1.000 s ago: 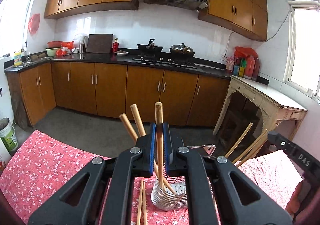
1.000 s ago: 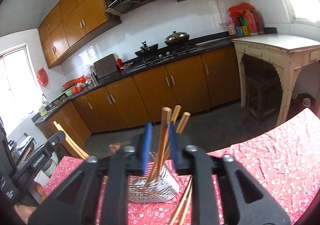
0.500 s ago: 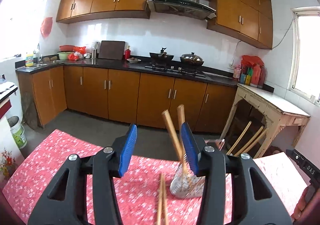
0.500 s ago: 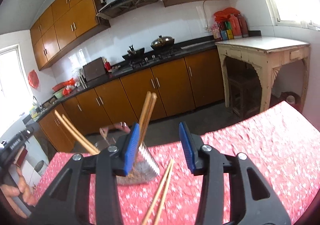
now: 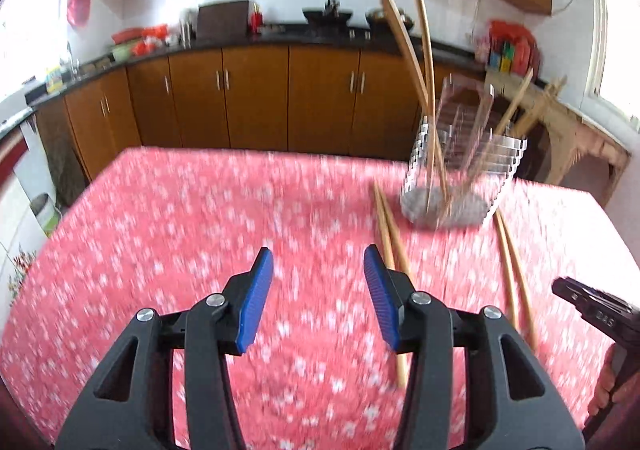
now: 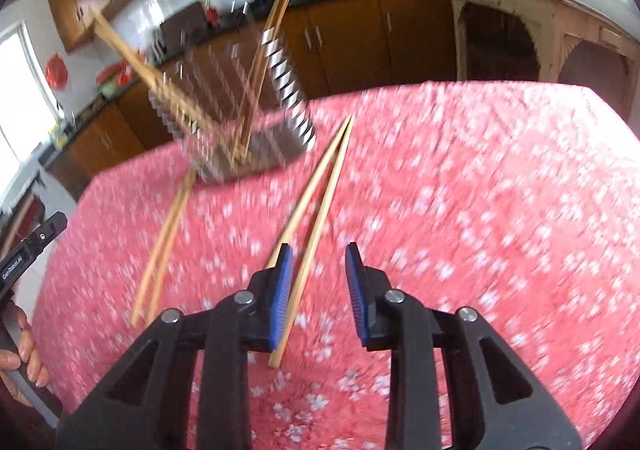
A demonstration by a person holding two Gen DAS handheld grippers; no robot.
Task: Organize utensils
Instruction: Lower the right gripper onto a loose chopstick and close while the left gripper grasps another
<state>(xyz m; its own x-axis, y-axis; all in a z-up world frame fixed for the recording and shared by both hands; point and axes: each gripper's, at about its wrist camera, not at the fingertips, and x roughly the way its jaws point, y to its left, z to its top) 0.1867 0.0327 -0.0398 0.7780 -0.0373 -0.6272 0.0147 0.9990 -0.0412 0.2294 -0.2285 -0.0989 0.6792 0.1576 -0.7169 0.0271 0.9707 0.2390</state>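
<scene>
Both grippers hang over the red tablecloth (image 5: 200,218), parted and grasping nothing. Left gripper (image 5: 318,290) beside one chopstick pair (image 5: 390,238); right gripper (image 6: 318,286), jaws just narrowing, straddles another chopstick (image 6: 316,226). Wire holder (image 5: 460,170) stands beyond. Best centre each pair before squeezing.

Parted empty left gripper (image 5: 318,264) above tablecloth (image 5: 180,218), beside chopsticks (image 5: 390,246), near holder (image 5: 460,170).

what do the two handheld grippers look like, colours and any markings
Both are alike: the left gripper and the right gripper have glossy black plastic bodies with triangular cut-outs and round silver screw heads at the pivots. Their fingers are faced with ribbed blue pads. The left gripper's black side, seen from the right wrist view, carries small white lettering, too blurred to read. No cables or sleeves show.
</scene>
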